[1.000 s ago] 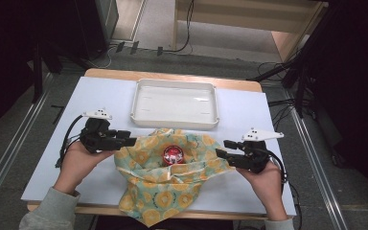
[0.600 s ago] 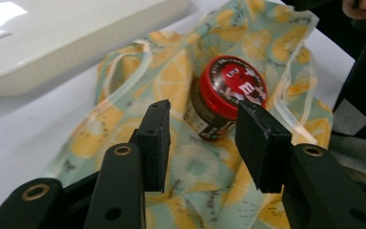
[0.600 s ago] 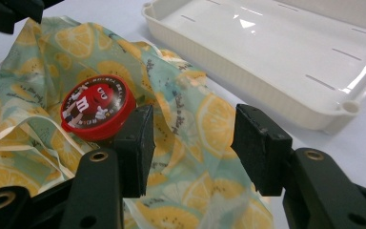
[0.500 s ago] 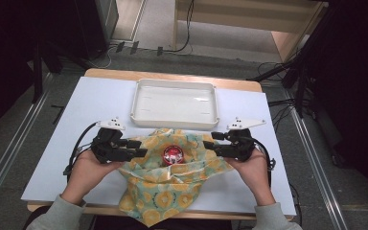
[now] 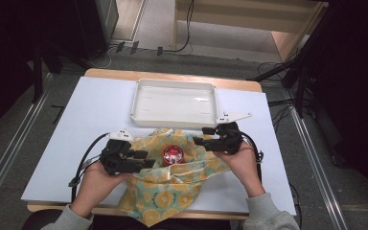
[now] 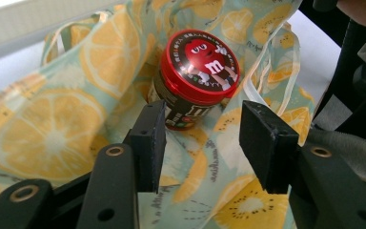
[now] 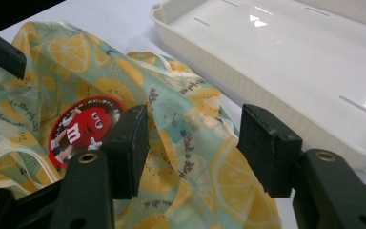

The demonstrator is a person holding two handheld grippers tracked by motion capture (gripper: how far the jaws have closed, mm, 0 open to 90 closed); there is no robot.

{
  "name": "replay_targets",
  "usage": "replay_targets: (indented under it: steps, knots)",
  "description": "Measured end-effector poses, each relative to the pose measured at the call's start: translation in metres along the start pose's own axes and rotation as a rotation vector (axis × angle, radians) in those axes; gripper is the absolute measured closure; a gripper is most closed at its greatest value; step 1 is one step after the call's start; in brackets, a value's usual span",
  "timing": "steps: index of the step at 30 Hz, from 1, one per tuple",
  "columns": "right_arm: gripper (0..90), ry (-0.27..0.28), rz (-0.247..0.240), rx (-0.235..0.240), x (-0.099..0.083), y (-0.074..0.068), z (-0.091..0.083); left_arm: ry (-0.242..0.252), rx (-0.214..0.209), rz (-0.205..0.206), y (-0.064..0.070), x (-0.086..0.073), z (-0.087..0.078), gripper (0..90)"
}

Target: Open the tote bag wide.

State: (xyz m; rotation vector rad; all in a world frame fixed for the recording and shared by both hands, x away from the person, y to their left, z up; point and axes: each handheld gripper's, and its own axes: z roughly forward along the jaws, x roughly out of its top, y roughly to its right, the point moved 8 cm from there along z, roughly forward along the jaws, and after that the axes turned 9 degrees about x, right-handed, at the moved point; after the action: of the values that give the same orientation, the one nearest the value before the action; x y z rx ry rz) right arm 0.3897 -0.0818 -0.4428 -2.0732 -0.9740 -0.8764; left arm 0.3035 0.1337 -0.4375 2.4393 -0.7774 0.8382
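Where cloth [image 5: 172,184] bunches: tray [image 5: 174,102] beyond.

left claw [image 5: 144,159]: black, brass rivets, white plate | right claw [image 5: 199,135]: black, looping cable | sleeves: grey

You hold two grippers: left gripper [image 5: 143,159]; right gripper [image 5: 202,135]; each has two black jaws, four in all; one white tray [image 5: 139,98] on surface [image 5: 91,110]; one lemon-print cloth bag [image 5: 160,199]; one red-lidded candy tub [image 5: 173,154] on it; two hands: left hand [image 5: 96,184]; right hand [image 5: 242,163].
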Motion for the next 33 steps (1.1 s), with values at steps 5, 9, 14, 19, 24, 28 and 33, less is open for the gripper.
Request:
replay_targets:
  steps: [5,9,14,19,24,28,33]
  knots:
    - [42.2,-0.016,-0.011,0.009,0.0,-0.002,0.01,0.012,0.012,0.023,0.013,-0.009,0.003,50.5]
    - [42.2,-0.035,-0.017,0.009,-0.001,-0.003,0.019,-0.002,0.02,0.055,0.018,-0.018,0.008,47.6]
    - [42.3,-0.066,-0.021,0.011,-0.006,-0.002,0.026,-0.025,-0.022,0.099,0.018,-0.029,0.017,44.9]
    - [44.6,-0.078,-0.018,0.009,-0.009,0.0,0.03,-0.048,-0.051,0.114,0.02,-0.035,0.025,45.4]
    - [50.7,-0.076,0.002,0.03,-0.01,0.0,0.034,-0.097,-0.081,0.146,0.023,-0.041,0.031,61.8]
    - [63.3,-0.101,-0.008,0.012,-0.012,0.002,0.036,-0.135,-0.111,0.162,0.027,-0.047,0.037,76.4]
    - [82.2,-0.127,-0.035,-0.007,-0.013,0.001,0.038,-0.139,-0.124,0.199,0.03,-0.051,0.039,89.4]
